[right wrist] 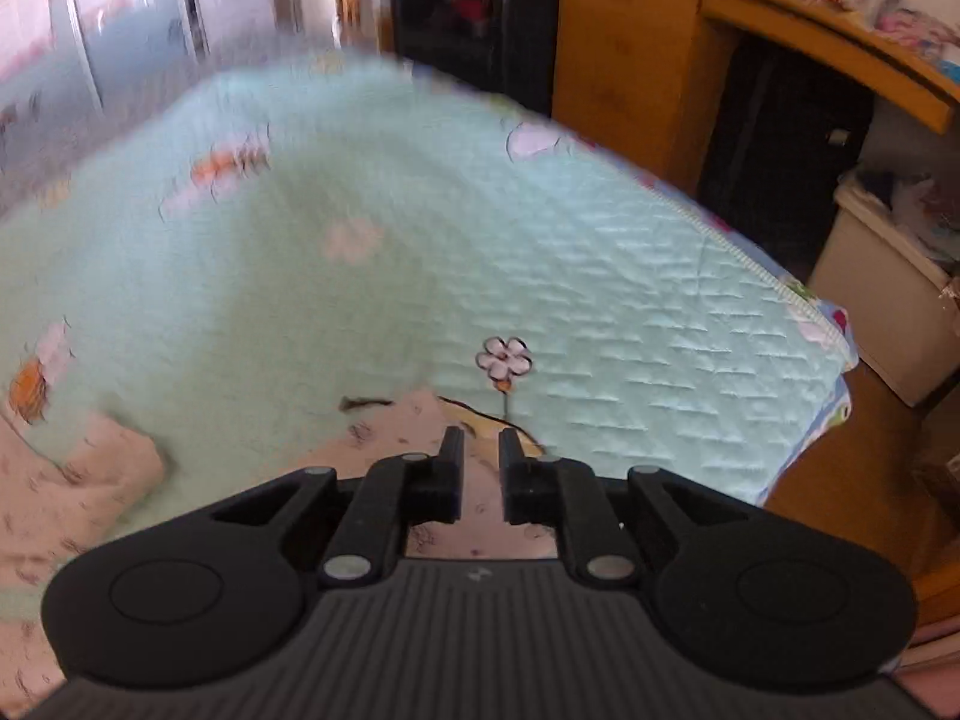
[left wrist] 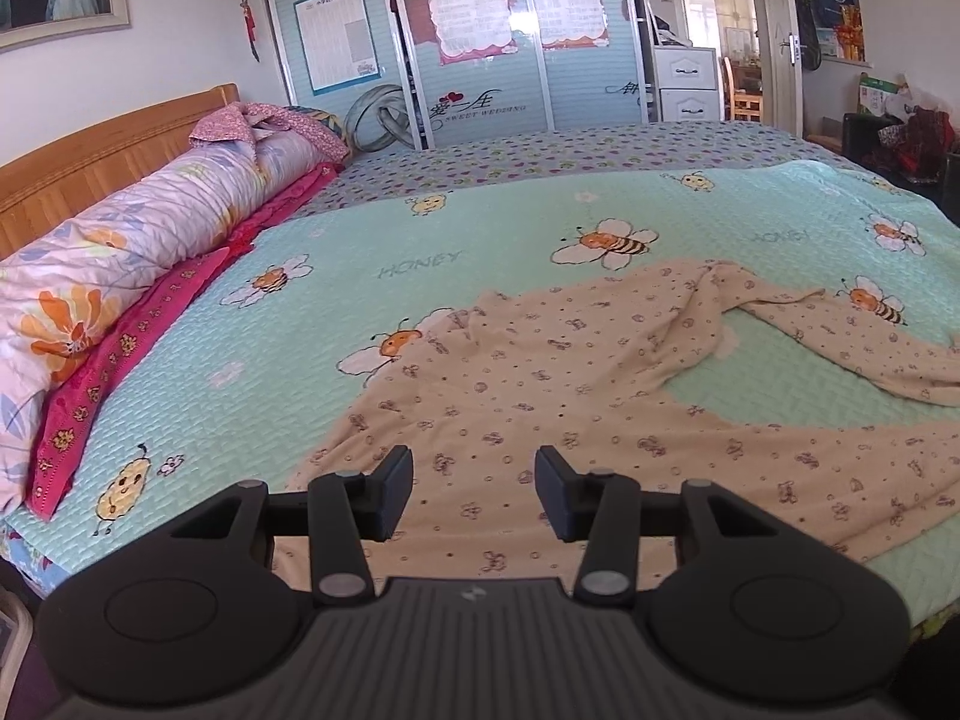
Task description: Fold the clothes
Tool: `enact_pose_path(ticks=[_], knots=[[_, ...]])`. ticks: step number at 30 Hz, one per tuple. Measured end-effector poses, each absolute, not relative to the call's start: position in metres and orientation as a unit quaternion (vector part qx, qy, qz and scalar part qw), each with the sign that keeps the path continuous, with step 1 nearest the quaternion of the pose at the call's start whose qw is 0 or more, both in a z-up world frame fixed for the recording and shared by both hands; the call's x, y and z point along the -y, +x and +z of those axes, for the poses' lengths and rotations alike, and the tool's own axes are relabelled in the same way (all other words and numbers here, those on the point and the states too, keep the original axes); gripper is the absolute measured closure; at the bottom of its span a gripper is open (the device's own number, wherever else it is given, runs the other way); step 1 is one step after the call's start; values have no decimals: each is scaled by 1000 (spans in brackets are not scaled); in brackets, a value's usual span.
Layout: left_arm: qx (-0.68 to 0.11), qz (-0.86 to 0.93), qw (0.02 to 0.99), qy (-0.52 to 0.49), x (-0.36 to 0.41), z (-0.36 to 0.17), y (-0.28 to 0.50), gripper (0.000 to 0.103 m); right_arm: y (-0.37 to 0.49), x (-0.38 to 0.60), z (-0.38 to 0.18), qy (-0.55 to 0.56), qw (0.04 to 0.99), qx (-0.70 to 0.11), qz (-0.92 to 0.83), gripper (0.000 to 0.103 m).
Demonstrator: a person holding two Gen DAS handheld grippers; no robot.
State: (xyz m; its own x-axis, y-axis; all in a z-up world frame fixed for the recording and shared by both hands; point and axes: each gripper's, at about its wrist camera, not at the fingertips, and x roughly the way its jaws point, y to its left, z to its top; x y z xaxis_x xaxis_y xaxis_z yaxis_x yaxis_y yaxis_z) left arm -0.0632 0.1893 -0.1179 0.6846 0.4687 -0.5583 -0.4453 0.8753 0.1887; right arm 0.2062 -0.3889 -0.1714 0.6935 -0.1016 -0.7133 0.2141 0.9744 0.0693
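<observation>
A beige printed garment (left wrist: pixel 540 372) lies spread and rumpled on the mint bee-print bedspread (left wrist: pixel 360 276), one long part trailing off to the right. My left gripper (left wrist: pixel 474 492) hovers open over the garment's near edge, nothing between its pads. In the blurred right wrist view, my right gripper (right wrist: pixel 481 441) has its jaws drawn close together on a fold of the same beige garment (right wrist: pixel 420 420), which fills the narrow gap and runs back under the gripper. More of the garment lies bunched at the lower left.
A rolled floral quilt (left wrist: pixel 150 240) and a pink cloth lie along the wooden headboard (left wrist: pixel 90 162) on the left. Wardrobe doors (left wrist: pixel 450 60) stand beyond the bed. The bed's corner edge (right wrist: pixel 810 312) drops off toward a wooden desk (right wrist: pixel 630 60) and a beige bin (right wrist: pixel 888 276).
</observation>
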Motion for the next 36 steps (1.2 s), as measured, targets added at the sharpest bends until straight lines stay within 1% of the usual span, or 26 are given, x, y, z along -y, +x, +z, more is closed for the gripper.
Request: enact_pose_path(ticks=[1,3,4,8,10,13,16,19,20,21,25,28,31,32,33,35,36], knots=[[-309,251,917,18,-192,-118,-63,55,191,381,-174,85,922,-372,-68,86],[-309,253,916,15,-195,-120,-63,55,162,365,-178,108,929,-352,-32,77],[-309,253,917,13,-196,-121,-63,55,147,357,-182,123,930,-346,-13,76],[-309,247,918,6,-196,-123,-63,55,106,330,-216,225,900,-367,67,76],[-309,242,920,5,-194,-124,-66,55,102,319,-233,284,879,-373,88,76],[-305,247,920,0,-198,-122,-72,55,109,300,-248,337,854,-384,103,77],[-302,260,917,-9,-207,-120,-78,55,122,280,-253,336,854,-386,90,78],[-301,268,915,-15,-213,-121,-80,55,132,275,-259,364,847,-382,71,84],[-302,269,915,-17,-214,-121,-80,55,134,275,-262,372,844,-381,65,97],[-301,268,915,-18,-215,-121,-80,55,136,275,-264,381,840,-381,59,102],[-299,270,915,-23,-221,-122,-81,55,114,279,-251,371,856,-359,38,102],[-301,273,913,-29,-227,-126,-81,55,85,288,-223,353,881,-315,19,102],[-302,275,912,-37,-233,-130,-81,55,67,293,-204,338,896,-289,-3,102],[-302,274,912,-40,-234,-131,-81,55,67,293,-205,330,897,-295,0,101],[-301,273,913,-41,-234,-131,-81,55,69,292,-207,324,896,-303,5,97],[-299,273,914,-40,-235,-130,-84,55,78,284,-210,328,891,-312,21,97],[-298,275,913,-40,-236,-129,-85,55,81,279,-209,329,892,-308,26,92]])
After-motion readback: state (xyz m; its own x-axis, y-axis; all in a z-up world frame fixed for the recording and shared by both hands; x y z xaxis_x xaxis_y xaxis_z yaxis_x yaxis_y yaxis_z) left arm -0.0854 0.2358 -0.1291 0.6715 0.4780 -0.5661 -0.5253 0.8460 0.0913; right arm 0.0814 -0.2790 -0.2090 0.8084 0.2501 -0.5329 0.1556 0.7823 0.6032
